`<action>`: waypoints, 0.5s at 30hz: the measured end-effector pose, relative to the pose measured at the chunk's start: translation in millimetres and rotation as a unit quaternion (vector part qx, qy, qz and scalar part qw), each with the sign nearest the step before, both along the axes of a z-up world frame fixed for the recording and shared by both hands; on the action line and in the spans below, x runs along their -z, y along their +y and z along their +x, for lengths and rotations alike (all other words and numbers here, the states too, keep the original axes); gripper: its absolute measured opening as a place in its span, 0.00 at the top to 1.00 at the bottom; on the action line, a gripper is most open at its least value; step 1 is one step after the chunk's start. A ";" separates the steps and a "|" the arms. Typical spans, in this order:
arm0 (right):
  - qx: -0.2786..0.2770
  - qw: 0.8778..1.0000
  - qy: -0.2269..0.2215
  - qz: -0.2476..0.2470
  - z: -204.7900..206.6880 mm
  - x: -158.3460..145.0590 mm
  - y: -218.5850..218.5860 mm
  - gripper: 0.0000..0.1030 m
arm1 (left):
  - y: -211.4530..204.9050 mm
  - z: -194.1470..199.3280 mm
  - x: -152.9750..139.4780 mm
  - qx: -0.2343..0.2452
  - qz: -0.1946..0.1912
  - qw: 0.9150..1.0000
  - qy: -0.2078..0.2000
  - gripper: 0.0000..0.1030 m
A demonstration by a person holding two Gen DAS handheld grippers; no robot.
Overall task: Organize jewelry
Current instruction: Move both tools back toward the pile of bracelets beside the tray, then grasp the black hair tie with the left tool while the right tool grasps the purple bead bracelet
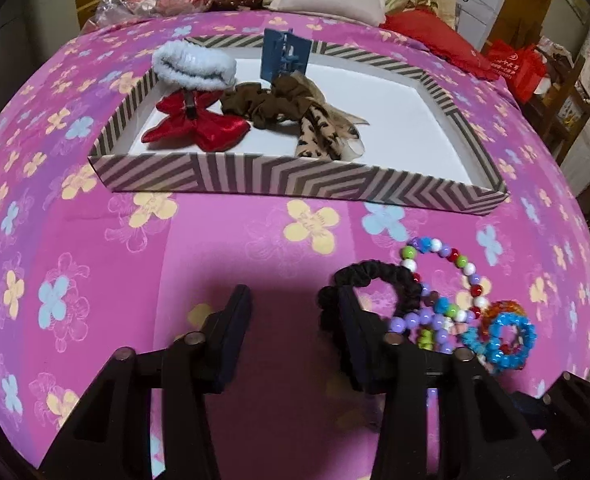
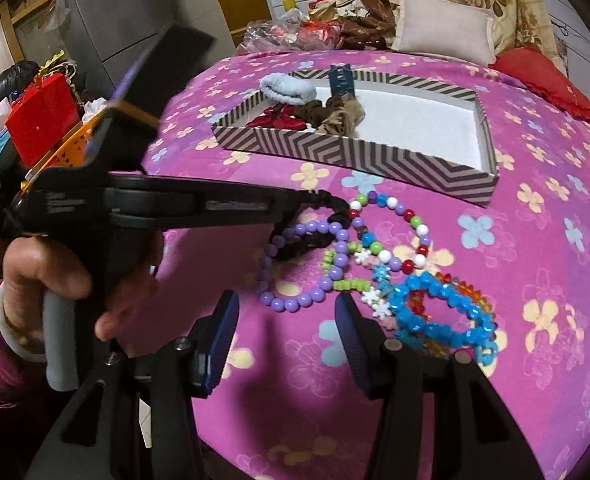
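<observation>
Scrunchie work is the step now: your left gripper (image 1: 291, 320) is down at the black scrunchie (image 1: 379, 280), and its fingers stand apart with nothing between them. One finger (image 1: 349, 332) touches the left edge of the scrunchie, the other is over bare bedspread (image 1: 75, 240).

The scrunchie lies on the pink flowered bedspread, just in front of the striped tray (image 1: 295, 178), and it is tangled with the purple bead bracelet (image 2: 295, 276) and the multicolour bead necklace (image 1: 451, 264). The blue sequin bracelet (image 1: 507, 336) is just beside them, to the right.

To do this well, I think you need to move the gripper a little to the right, so the fabric ring comes between both fingers, and only then close. Take the far left part of the ring, where no beads cross it. Lift slowly; if the purple beads come up too, stop and shake them free.

Your right gripper (image 2: 287, 332) is released too, holding nothing, near the purple bracelet. It can press the beads down while you lift.
</observation>
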State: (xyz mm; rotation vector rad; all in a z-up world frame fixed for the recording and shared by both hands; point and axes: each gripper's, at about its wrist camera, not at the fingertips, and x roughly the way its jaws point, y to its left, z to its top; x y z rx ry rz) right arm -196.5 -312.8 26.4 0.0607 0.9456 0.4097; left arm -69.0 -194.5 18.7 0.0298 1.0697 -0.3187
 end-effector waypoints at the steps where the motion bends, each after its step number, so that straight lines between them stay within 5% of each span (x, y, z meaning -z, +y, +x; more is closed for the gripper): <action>1: -0.003 1.000 0.001 0.000 0.8 0.8 2.6 0.49 | 0.9 1.0 0.5 -0.002 0.008 1.000 -0.002 0.82; 3: -0.010 1.000 0.003 -0.002 3.4 2.6 7.2 0.49 | 7.5 4.5 0.5 -0.010 0.017 1.000 -0.001 0.91; 11: -0.038 0.999 0.008 -0.018 17.3 12.7 31.3 0.49 | 41.7 10.9 -10.6 -0.030 -0.029 0.999 0.004 0.92; 15: -0.041 0.999 0.009 -0.015 17.4 13.5 32.3 0.49 | 27.4 8.4 -16.8 0.006 -0.051 0.999 0.007 0.70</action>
